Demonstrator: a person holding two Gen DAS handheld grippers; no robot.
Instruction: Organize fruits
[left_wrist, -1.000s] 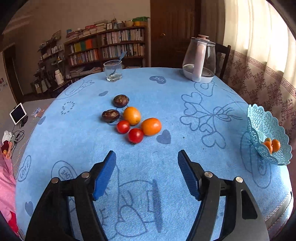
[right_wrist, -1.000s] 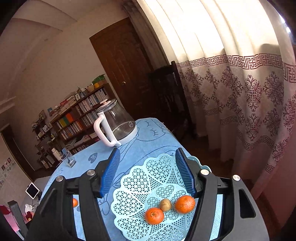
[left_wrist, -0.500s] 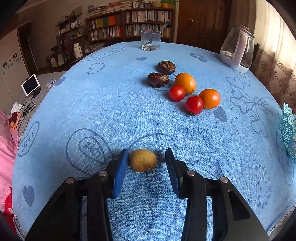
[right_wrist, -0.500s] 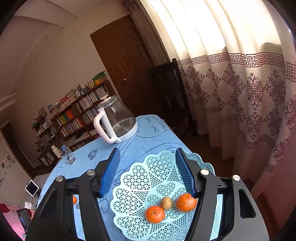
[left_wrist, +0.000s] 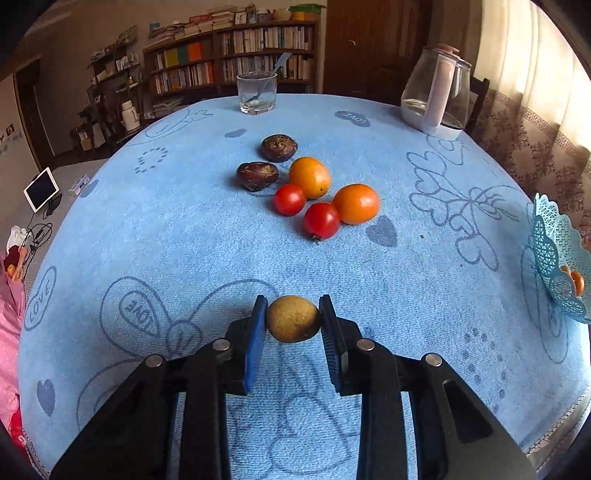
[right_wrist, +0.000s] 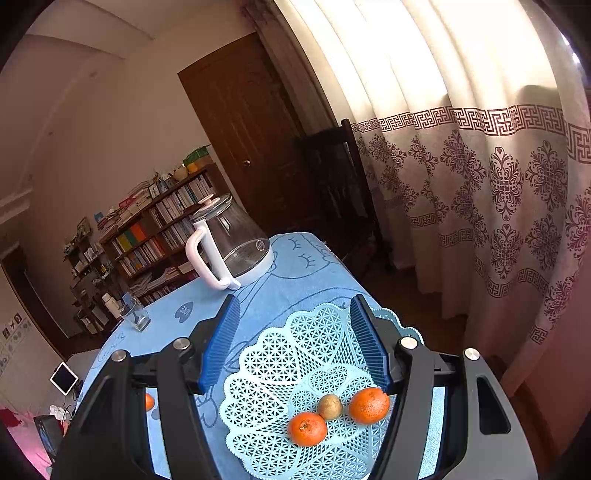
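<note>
- The left gripper (left_wrist: 292, 320) is seen closed on a small yellow-brown fruit (left_wrist: 293, 318); its blue ribbed pads (left_wrist: 256, 343) are pressed against both sides, the jaws having just been closing.
- The held fruit, round with a dull, speckled skin, is found at the near part of the blue terry tablecloth (left_wrist: 147, 229).
- The right gripper (right_wrist: 295, 343) is held about half open above the basket (right_wrist: 277, 354), with nothing gripped.
- The basket is pale blue latticed plastic with a scalloped rim; two dimpled oranges (right_wrist: 307, 428) and a small brownish fruit (right_wrist: 330, 406) are held in it.
- Further off on the cloth, two smooth red tomatoes (left_wrist: 321, 220), two glossy orange fruits (left_wrist: 309, 176) and two wrinkled dark fruits (left_wrist: 257, 175) are clustered.
</note>
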